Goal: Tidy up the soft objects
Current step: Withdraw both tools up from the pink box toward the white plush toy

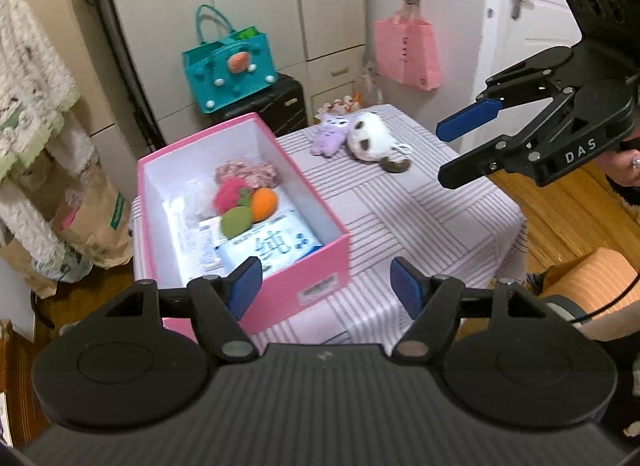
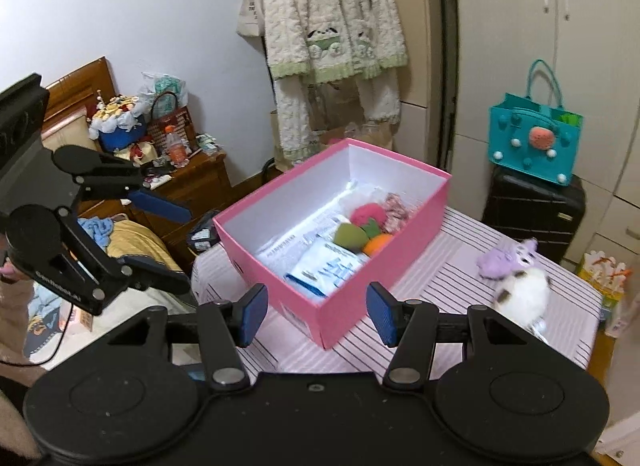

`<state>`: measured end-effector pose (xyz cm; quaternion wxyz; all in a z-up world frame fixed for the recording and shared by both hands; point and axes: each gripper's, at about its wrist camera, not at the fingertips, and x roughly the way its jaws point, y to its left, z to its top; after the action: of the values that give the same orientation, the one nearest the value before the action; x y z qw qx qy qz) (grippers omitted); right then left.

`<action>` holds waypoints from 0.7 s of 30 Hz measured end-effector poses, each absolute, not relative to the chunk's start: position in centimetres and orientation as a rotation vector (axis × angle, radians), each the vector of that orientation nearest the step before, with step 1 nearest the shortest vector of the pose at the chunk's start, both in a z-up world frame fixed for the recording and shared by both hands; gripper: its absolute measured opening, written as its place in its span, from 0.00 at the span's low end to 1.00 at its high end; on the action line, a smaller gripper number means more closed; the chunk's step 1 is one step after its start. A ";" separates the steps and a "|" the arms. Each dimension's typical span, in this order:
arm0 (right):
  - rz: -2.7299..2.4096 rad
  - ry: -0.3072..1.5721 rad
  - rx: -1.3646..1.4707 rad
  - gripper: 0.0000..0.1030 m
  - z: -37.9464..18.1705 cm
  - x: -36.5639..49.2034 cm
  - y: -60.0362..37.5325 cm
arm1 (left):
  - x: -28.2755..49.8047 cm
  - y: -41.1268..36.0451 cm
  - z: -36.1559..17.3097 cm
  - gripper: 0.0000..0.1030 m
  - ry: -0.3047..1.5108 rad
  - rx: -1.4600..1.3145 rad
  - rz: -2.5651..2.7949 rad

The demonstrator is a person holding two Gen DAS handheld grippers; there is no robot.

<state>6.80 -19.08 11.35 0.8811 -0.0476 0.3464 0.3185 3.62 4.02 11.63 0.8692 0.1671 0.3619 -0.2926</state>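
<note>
My left gripper (image 1: pixel 326 284) sits nearest the lens, its blue pads spread wide with nothing between them, hanging over the near end of the pink box (image 1: pixel 312 262). My right gripper (image 2: pixel 318 310) is likewise wide apart and holding nothing, poised above the box's near corner (image 2: pixel 280 282); from the left wrist view it shows up high on the right (image 1: pixel 450 153), raised over the worktop (image 1: pixel 420 217) and touching nothing.

The box stands open on the striped cloth of the worktop. Inside it lie a pink fluffy ball (image 1: pixel 230 193), an orange soft toy (image 1: pixel 264 203), a green soft toy (image 1: pixel 236 222) and a pink-and-white patterned bundle (image 1: pixel 246 173) at the far end, all resting on white and blue tissue packs (image 1: pixel 276 246).

Two soft things lie outside the box, on the far part of the worktop: a purple plush (image 1: pixel 330 135) and, touching it on its right, a white panda plush (image 1: pixel 372 137). In the right wrist view both are blurred, the purple one (image 2: pixel 506 260) just beyond the panda (image 2: pixel 524 290), well apart from the box.
</note>
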 end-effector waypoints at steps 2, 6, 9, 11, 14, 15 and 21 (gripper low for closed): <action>0.644 0.722 -0.098 0.59 11.1 5.9 -20.1 | 3.2 3.2 11.4 0.68 0.764 0.361 -0.630; 0.606 0.723 -0.096 0.59 10.2 4.6 -22.2 | 2.8 1.5 10.8 0.68 0.775 0.377 -0.664; 0.584 0.724 -0.082 0.59 9.4 3.9 -23.6 | 2.6 0.4 10.0 0.68 0.785 0.380 -0.694; 0.578 0.728 -0.069 0.60 8.7 3.6 -24.7 | 2.8 -0.4 9.4 0.68 0.793 0.374 -0.711; 0.557 0.730 -0.066 0.60 7.5 3.4 -26.0 | 3.4 -1.5 8.2 0.68 0.817 0.357 -0.733; 0.550 0.730 -0.071 0.60 7.1 3.4 -26.3 | 3.7 -1.9 7.8 0.68 0.825 0.355 -0.737; 0.523 0.736 -0.087 0.62 4.1 4.0 -28.3 | 5.4 -5.2 5.0 0.68 0.854 0.373 -0.738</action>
<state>3.98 -28.30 4.14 0.8989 -0.0420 0.3555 0.2525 5.44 -5.15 4.99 0.8284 0.1758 0.4025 -0.3477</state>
